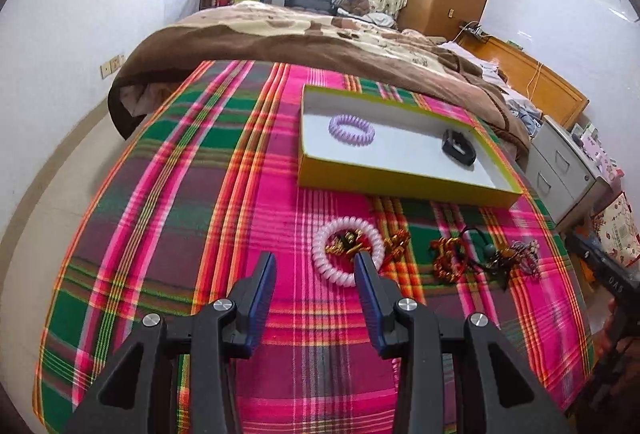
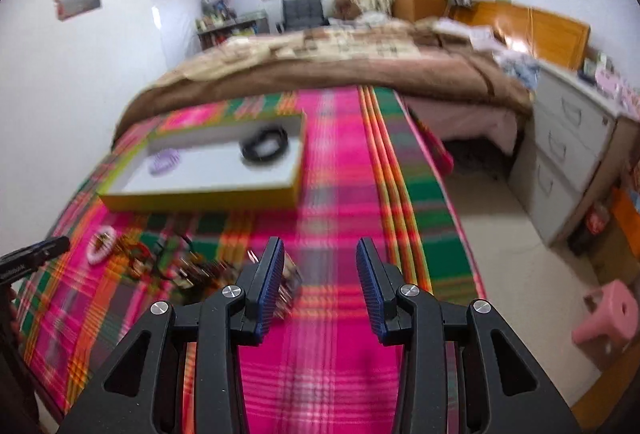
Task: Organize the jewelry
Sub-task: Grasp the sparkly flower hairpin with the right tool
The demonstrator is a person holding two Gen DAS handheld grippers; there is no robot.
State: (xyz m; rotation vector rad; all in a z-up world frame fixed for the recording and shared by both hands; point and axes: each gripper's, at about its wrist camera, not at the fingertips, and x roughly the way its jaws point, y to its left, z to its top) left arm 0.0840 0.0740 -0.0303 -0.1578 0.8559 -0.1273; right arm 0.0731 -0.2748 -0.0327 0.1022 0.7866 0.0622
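- The jewelry is in two groups, both told here from the yellow-sided box (image 1: pixel 404 180) that lies on the plaid blanket (image 1: pixel 192 194) spread over the bed.
- Inside the box, on its white floor, a lilac spiral hair tie (image 1: pixel 351 129) lies toward the left end and a black band (image 1: pixel 459 147) toward the right end, well apart from each other.
- Just in front of the box's near wall, on the blanket, a pale pink spiral tie (image 1: pixel 340 270) rings a small gold and red piece (image 1: pixel 347 241).
- To the right of that ring, still in front of the box, lie a gold chain piece (image 1: pixel 396 244), a red and gold tangle (image 1: pixel 450 258) and a dark beaded cluster (image 1: pixel 516 258), close together and partly overlapping.
- The left tool (image 1: pixel 316 260) is spread with nothing between its pads, over the blanket in front of the box; its right finger (image 1: pixel 366 274) overlaps the pink ring in the view.
- The right tool (image 2: pixel 320 246) is also spread and holds nothing, in front of the box and to its right; that view is blurred.
- A brown blanket (image 1: pixel 280 46) covers the bed behind the box.
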